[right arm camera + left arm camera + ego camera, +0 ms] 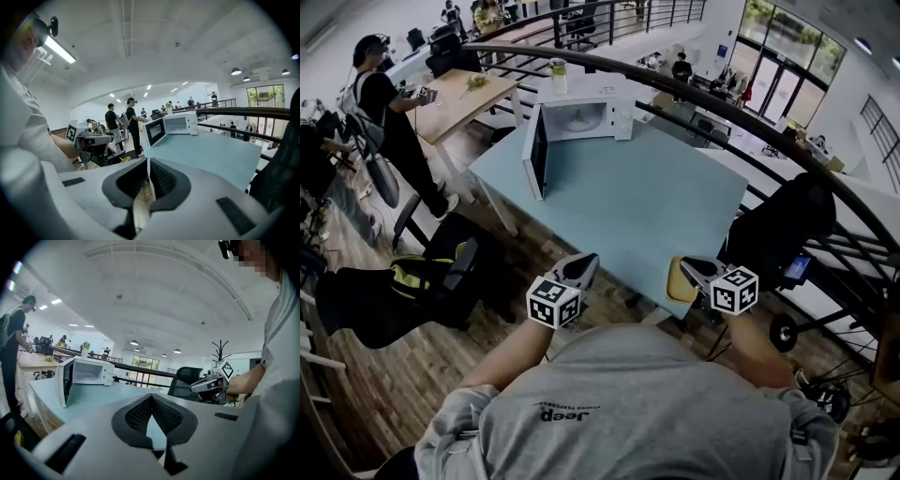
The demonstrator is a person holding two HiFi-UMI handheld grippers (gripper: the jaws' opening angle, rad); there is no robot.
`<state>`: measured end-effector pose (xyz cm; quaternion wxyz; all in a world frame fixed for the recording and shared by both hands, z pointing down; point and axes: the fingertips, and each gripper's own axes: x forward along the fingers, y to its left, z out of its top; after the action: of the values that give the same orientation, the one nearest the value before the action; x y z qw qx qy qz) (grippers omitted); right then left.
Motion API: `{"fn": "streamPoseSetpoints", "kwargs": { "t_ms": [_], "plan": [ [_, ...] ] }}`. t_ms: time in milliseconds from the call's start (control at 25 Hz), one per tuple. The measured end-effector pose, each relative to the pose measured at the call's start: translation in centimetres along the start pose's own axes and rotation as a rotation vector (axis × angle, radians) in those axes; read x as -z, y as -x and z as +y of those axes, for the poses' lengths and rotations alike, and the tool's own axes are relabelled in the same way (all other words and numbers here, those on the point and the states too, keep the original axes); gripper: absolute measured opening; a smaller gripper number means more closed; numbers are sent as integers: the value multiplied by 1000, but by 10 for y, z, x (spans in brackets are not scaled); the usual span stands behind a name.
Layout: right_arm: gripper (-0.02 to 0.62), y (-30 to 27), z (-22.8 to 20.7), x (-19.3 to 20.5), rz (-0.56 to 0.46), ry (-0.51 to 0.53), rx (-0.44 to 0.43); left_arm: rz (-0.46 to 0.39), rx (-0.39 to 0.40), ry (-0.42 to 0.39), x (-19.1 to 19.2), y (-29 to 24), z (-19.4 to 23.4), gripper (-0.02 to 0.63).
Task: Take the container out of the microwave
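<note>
A white microwave (581, 117) stands at the far end of the light blue table (647, 206), its door (534, 150) swung wide open to the left. The inside looks pale, and I cannot make out a container in it from here. My left gripper (589, 261) and right gripper (686, 264) hover side by side at the table's near edge, far from the microwave. Both are shut with nothing in them. In the left gripper view the jaw tips meet (151, 397) and the microwave (86, 373) sits far off. In the right gripper view the jaw tips meet (148, 161).
A glass jar (558, 75) stands on top of the microwave. A yellowish seat (678, 284) lies under the right gripper at the table edge. A black office chair (778, 230) is at the right, another chair (441, 272) at the left. A person (384, 112) stands by a wooden table.
</note>
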<state>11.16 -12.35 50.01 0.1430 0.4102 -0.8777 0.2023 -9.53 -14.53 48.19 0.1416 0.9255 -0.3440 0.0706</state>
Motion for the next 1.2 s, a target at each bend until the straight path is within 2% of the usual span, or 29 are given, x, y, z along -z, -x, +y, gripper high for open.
{"fn": "streamPoseSetpoints", "kwargs": {
  "t_ms": [240,400,560,840,1200],
  "plan": [
    [22,38,-41,12,8,1,-48,-15,-46,55,7,-40,-45,7],
    [18,64,-66,29,23,-7,-63,-6,-31,63,10,-70,-82,8],
    [18,83,-87,45,17,-42,-42,13,-15,53,9,-89,-103,8],
    [17,85,-97,53,23,-37,0,53,-1,31,10,-101,-106,8],
    [17,74,-93,52,49,-17,6,51,16,23,8,-101,-102,8]
  ]
}}
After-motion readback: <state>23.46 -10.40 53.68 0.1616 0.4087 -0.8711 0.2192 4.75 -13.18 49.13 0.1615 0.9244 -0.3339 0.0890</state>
